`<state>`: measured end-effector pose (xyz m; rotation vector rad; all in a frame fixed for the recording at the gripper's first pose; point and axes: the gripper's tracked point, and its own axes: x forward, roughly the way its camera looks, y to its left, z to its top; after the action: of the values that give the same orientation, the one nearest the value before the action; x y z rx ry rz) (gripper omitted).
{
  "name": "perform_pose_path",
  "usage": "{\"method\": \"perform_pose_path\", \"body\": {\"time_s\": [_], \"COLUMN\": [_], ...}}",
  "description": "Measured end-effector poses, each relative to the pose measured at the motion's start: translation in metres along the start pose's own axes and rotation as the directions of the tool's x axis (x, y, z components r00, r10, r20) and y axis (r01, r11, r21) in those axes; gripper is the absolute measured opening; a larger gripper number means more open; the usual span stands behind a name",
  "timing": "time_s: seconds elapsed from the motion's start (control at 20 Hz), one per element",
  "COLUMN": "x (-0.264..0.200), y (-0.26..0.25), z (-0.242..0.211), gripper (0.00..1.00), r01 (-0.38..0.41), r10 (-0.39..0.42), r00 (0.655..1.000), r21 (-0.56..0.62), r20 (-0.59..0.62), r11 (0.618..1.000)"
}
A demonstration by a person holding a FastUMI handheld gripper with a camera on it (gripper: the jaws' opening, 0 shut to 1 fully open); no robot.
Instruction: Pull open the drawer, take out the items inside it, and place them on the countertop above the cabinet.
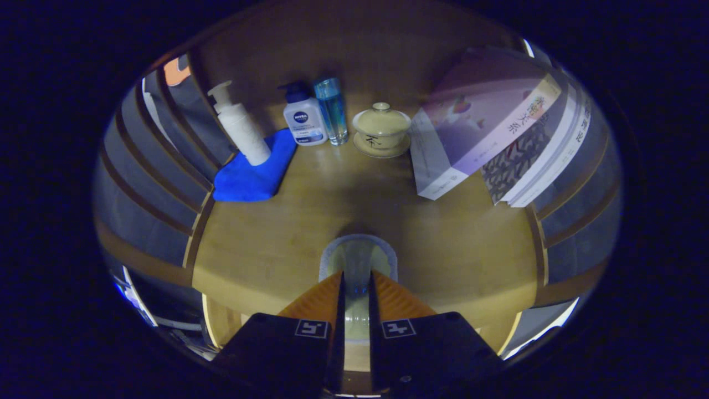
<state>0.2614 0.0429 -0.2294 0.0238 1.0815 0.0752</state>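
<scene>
Holding: the gripper [357, 282] has a pale, clear-rimmed cup [359, 256] pinched between its fingers, which stand nearly closed with only a narrow gap, one pressing on each side of it.
Cup: it sits low over the front part of the countertop [266, 249], poking out just ahead of the fingertips; whether its base touches the wood I cannot tell.
Countertop: bare brown wood in the middle, with things lined up along the far side.
Cloth: a blue cloth [252, 172] lies at the far left, flat on the wood.
Pump bottle: a white pump bottle [241, 130] stands on the cloth, tilted in this view.
Lotion: a white bottle with a dark blue cap [303, 119] stands just right of the cloth.
Blue bottle: a slim clear blue bottle [332, 113] stands touching or just beside the lotion.
Tea bowl: a cream lidded bowl on a saucer [382, 132] stands right of the blue bottle.
Books: several books [487, 127] lean at the far right, beyond the fingers.
</scene>
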Motion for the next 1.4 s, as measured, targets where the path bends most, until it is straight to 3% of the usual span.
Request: {"method": "perform_pose_path", "body": {"time_s": [0.1,0.5,0.7,1.1,1.35,1.4], "x": [-0.002,-0.025,-0.048,-0.099,-0.142,-0.148], "y": [0.0,0.0,0.005,0.013,0.019,0.019], "z": [0.001,0.003,-0.007,-0.047,-0.085,-0.092], "gripper": [0.25,0.77,0.77,0.82,0.83,0.89], "r01": [-0.023,-0.068,-0.061,-0.103,-0.117,-0.109], "r10": [0.022,0.065,0.069,0.116,0.152,0.149], "r00": [1.0,0.992,0.983,0.934,0.874,0.858], "r21": [0.025,0.024,-0.05,-0.055,-0.102,-0.11], "r20": [0.009,0.108,0.172,0.337,0.463,0.492], "r11": [0.999,0.997,0.997,0.993,0.988,0.988]}}
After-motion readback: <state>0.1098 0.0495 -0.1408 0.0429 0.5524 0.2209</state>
